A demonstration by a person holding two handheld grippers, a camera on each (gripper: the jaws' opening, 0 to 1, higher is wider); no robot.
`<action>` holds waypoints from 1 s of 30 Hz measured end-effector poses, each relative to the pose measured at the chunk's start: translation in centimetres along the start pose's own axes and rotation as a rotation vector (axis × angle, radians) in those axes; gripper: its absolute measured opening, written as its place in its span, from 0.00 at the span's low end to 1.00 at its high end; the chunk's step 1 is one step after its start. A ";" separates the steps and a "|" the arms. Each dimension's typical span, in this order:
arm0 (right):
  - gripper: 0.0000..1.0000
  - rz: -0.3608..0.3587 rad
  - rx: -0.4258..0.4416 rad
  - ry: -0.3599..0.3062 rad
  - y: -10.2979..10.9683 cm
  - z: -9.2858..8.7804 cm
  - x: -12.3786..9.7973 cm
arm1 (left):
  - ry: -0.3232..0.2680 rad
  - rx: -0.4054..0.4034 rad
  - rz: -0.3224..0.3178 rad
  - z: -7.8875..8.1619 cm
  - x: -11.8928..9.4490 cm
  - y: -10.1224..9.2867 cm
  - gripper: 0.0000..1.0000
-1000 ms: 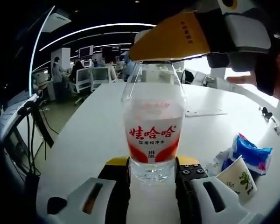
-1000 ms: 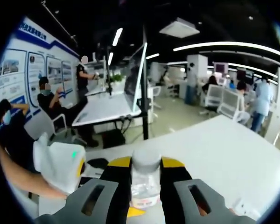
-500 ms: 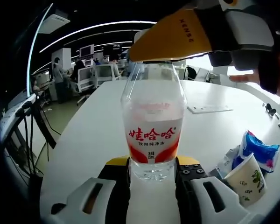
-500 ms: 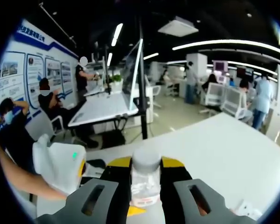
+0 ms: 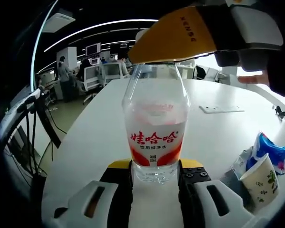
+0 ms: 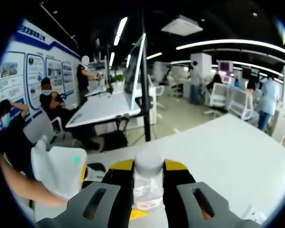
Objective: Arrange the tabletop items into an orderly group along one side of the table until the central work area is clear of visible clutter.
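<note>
Two grippers on one water bottle: left gripper clamped around the base, right gripper closed on the white cap at the top. Bottle upright, near the close edge of the white table, label facing the left gripper view. Not yet parked in any group, judging by the double hold. Still loose to the right: a paper cup lying tilted, touching a blue packet and a crumpled wrapper. Farther off, a flat white card alone on the table. Most of the tidying apparently left to do.
</note>
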State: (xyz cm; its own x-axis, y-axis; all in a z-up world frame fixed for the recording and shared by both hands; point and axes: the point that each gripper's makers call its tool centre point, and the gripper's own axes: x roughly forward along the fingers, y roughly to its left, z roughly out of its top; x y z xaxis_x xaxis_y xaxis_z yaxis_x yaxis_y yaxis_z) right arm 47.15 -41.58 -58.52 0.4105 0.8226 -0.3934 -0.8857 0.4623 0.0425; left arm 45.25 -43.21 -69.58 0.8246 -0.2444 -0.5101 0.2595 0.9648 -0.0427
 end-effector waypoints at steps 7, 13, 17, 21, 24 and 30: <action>0.18 0.000 -0.006 -0.004 0.5 0.2 -0.1 | -0.011 -0.011 0.010 0.2 0.3 0.4 0.35; 0.18 0.000 -0.019 -0.005 0.7 0.2 0.0 | -0.020 -0.015 0.019 0.3 0.5 0.8 0.35; 0.18 -0.005 -0.013 -0.007 0.5 0.3 0.1 | -0.022 -0.009 0.020 0.4 0.6 0.9 0.35; 0.19 0.000 -0.030 -0.005 0.5 0.4 0.4 | -0.029 -0.009 0.025 0.4 0.8 1.1 0.35; 0.19 -0.004 -0.028 0.000 0.3 0.4 0.5 | -0.035 -0.006 0.029 0.5 0.8 1.1 0.35; 0.19 -0.004 -0.023 0.009 0.2 0.4 0.5 | -0.036 -0.003 0.033 0.6 0.8 1.2 0.35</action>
State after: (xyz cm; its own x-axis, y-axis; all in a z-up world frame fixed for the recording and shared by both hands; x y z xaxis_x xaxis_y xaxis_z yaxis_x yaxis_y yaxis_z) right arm 47.27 -41.01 -58.37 0.4126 0.8176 -0.4016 -0.8887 0.4580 0.0192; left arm 46.54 -42.27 -69.58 0.8503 -0.2153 -0.4803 0.2303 0.9727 -0.0283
